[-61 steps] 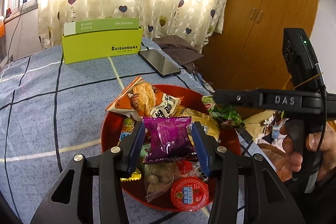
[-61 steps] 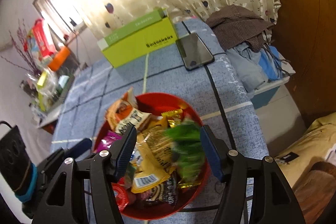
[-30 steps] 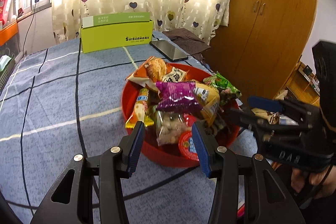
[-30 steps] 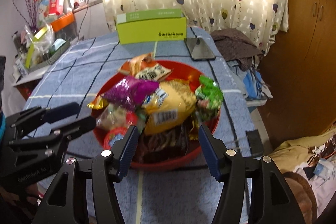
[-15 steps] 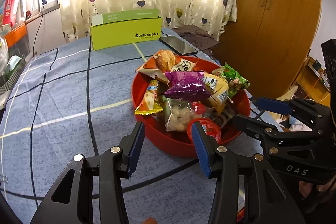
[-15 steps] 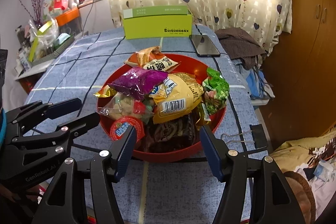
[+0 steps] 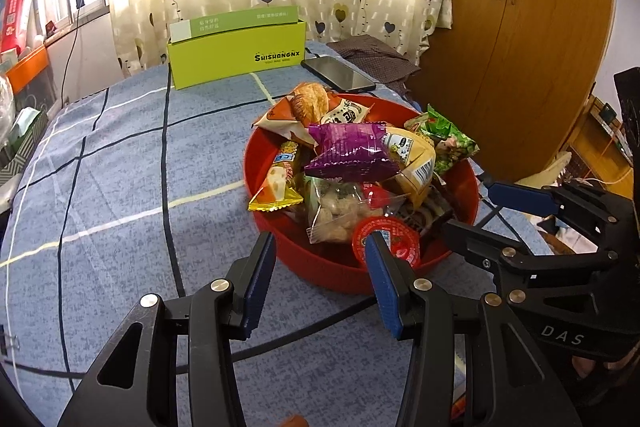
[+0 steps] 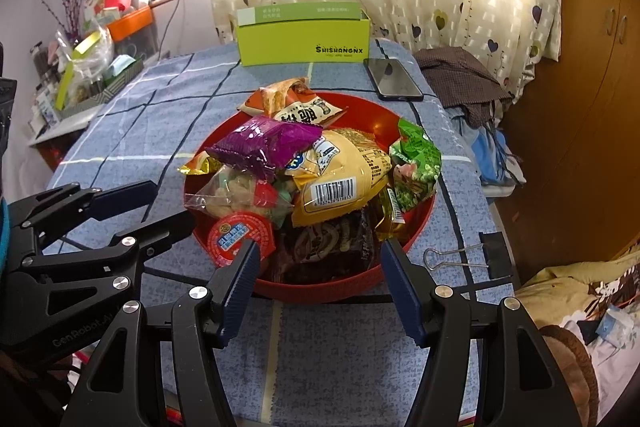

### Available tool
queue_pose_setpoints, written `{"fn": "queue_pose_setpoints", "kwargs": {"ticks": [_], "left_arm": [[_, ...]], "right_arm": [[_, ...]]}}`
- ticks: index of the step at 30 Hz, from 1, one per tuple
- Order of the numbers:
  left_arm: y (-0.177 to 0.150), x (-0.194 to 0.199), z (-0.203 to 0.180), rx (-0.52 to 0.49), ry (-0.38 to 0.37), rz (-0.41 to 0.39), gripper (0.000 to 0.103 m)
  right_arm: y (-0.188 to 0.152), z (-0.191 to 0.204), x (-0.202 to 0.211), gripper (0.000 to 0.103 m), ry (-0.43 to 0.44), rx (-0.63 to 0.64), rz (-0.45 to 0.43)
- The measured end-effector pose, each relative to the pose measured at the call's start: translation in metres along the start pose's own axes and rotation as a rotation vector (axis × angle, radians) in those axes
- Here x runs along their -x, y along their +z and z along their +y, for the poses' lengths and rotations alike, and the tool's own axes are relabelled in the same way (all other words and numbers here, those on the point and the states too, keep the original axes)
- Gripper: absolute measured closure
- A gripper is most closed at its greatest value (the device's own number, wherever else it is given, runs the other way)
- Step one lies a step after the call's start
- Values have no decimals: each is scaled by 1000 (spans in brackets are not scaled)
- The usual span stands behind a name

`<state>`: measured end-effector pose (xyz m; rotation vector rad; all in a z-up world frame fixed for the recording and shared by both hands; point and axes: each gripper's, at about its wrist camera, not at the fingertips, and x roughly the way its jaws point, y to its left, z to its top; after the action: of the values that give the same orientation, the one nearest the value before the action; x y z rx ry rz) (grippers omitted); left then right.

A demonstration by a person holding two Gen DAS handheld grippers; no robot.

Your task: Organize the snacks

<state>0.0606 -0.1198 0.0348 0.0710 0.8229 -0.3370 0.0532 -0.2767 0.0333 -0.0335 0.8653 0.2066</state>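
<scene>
Where the blue checked surface (image 8: 120, 131) spreads leftmost: left gripper (image 7: 320, 259), jaws apart, nothing between, just short of the red bowl (image 7: 320, 267). Centre: bowl heaped with snacks, purple packet (image 8: 264, 143) on top, yellow bag (image 8: 340, 179), red-lidded cup (image 8: 240, 235) at near rim. Right: green packet (image 8: 416, 163); right gripper (image 8: 316, 267), jaws apart, empty. Behind: green box (image 8: 304, 39), phone (image 8: 392, 79).
</scene>
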Motion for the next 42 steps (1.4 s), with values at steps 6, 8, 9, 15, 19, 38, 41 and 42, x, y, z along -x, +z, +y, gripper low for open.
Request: {"fn": "queue_pose_setpoints", "kwargs": {"ticks": [6,8,9,15,19,38,41,42], "left_arm": [[0,0,0,3,9,6,55],[0,0,1,4,12,8,55],[0,0,1,6,9,8,55],[-1,2,2,6,9,6,55],[-2,2,2,8,13,5,55],[-2,1,2,8,24,9,55],[-1,1,2,8,24,9,55],[-2,1,2,8,24,8,55]], "right_arm": [[0,0,-1,41,0,1,2],[-1,1,-1,41,1,2,1],[-1,1,-2,41,1,3,2],[-3,2,-5,41,3,5,5],[-2,2,-4,41,3,6,5],[-3,3,-5,41,6,7,6],[-2,3,-5,41,6,7,7],[-3,4,-5,41,6,8,7]]}}
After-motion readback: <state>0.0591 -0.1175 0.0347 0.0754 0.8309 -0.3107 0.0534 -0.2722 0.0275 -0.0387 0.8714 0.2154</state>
